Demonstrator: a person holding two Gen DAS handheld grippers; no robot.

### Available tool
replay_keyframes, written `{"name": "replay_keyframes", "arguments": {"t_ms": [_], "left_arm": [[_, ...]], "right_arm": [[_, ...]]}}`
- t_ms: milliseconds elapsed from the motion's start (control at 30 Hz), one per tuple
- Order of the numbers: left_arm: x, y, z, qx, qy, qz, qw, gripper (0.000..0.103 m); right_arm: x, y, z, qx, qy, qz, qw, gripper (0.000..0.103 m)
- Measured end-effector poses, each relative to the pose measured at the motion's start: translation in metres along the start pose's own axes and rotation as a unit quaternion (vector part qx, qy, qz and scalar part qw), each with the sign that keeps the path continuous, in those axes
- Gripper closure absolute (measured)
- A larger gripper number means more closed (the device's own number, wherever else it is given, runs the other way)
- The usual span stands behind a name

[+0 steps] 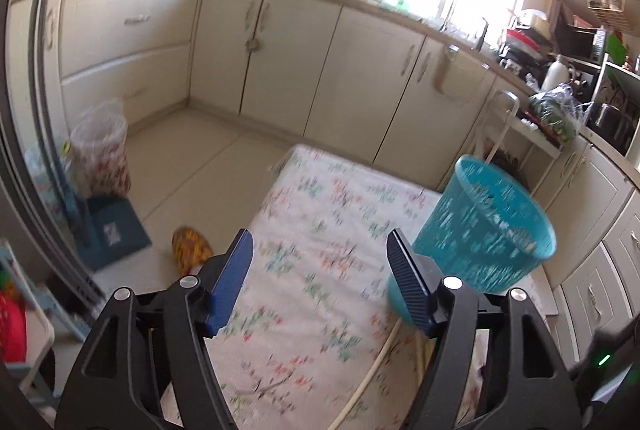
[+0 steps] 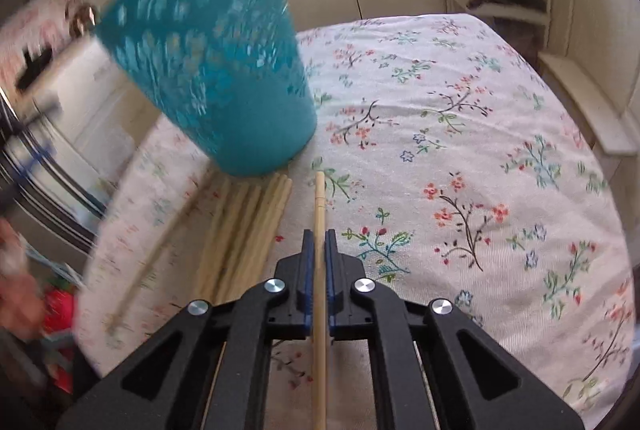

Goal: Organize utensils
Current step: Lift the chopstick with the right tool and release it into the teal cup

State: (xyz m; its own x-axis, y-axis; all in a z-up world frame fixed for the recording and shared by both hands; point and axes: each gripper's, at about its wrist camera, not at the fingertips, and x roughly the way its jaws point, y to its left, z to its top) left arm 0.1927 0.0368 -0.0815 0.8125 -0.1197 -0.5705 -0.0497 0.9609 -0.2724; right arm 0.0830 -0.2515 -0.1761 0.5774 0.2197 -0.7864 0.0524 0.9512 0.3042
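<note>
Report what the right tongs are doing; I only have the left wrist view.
Observer: The right tongs are shut on one chopstick, its tip pointing ahead over the cloth.
Operator: Tell me where the rest are.
Observer: A bundle of chopsticks lies on the cloth just left of the held one, far ends by the base of the basket.
Operator: Check for strays.
Observer: One loose stick lies at an angle left of the bundle, near the cloth's edge.
</note>
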Motion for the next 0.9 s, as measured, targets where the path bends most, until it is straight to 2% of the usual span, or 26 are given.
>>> {"name": "replay_keyframes", "arguments": {"t_ms": [100, 233, 367, 467, 533, 633, 733, 900], "left_arm": [[0.006, 0.015, -0.018, -0.002, 0.03, 0.009, 0.9995, 0.037], [0.009, 0.026, -0.034, 0.002, 0.054, 0.013, 0.9984, 0.036], [0.011, 0.031, -0.043, 0.001, 0.073, 0.013, 0.9972, 0.036], [0.01, 0.032, -0.045, 0.0, 0.077, 0.01, 0.997, 0.035], [0.01, 0.033, -0.047, 0.0, 0.078, 0.008, 0.997, 0.035], [0.012, 0.035, -0.047, -0.005, 0.081, 0.008, 0.9966, 0.035], [0.015, 0.037, -0.048, -0.01, 0.088, 0.006, 0.9961, 0.035], [0.016, 0.033, -0.051, -0.001, 0.095, 0.0, 0.9955, 0.035]], "right_arm": [[-0.038, -0.009, 0.013, 0.042, -0.056, 0.057, 0.996, 0.097], [-0.09, -0.003, 0.042, 0.07, -0.134, 0.124, 0.981, 0.097], [-0.121, 0.026, 0.087, 0.052, -0.196, 0.17, 0.964, 0.097], [-0.132, 0.053, 0.123, 0.028, -0.229, 0.189, 0.955, 0.097], [-0.133, 0.065, 0.139, 0.013, -0.245, 0.186, 0.951, 0.097], [-0.131, 0.08, 0.152, -0.014, -0.267, 0.157, 0.951, 0.097], [-0.11, 0.093, 0.154, -0.051, -0.284, 0.097, 0.953, 0.097], [-0.058, 0.095, 0.143, -0.081, -0.241, 0.044, 0.966, 0.097]]}}
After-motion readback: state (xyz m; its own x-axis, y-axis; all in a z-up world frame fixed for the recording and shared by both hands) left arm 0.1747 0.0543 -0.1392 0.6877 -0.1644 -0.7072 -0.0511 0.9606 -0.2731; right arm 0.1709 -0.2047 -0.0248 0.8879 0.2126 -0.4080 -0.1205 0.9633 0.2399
